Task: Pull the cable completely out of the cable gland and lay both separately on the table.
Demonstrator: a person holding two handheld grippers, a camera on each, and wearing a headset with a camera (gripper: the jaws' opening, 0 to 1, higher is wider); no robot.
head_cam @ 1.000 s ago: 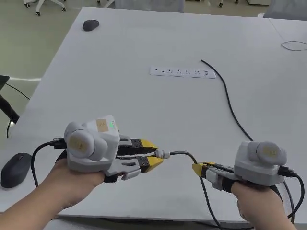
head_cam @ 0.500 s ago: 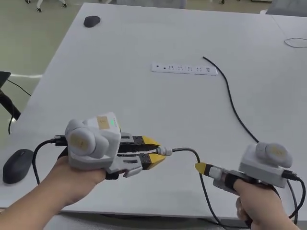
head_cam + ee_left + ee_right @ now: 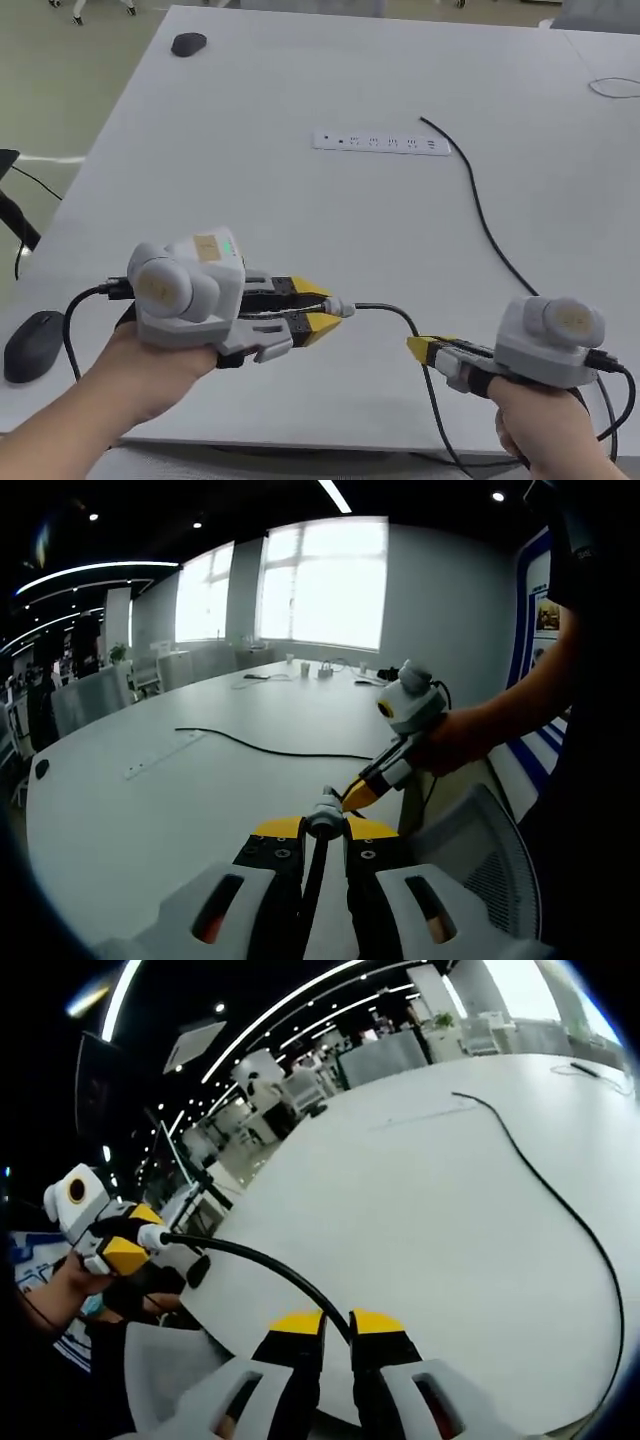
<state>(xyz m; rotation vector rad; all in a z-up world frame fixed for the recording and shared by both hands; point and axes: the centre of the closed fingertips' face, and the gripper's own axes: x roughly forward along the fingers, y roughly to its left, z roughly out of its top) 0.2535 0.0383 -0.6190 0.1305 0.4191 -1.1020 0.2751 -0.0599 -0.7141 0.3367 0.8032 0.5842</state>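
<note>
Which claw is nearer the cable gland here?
Left. The left claw is shut on the cable gland itself; the right claw grips the cable further along, apart from the gland.

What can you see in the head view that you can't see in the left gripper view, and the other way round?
The head view adds a dark mouse near the table edge and the hand holding the left gripper. The left gripper view adds bright windows and a white mesh chair. Both share the cable gland in the left gripper's jaws, the black cable, the right gripper clamping it, and the power strip.
</note>
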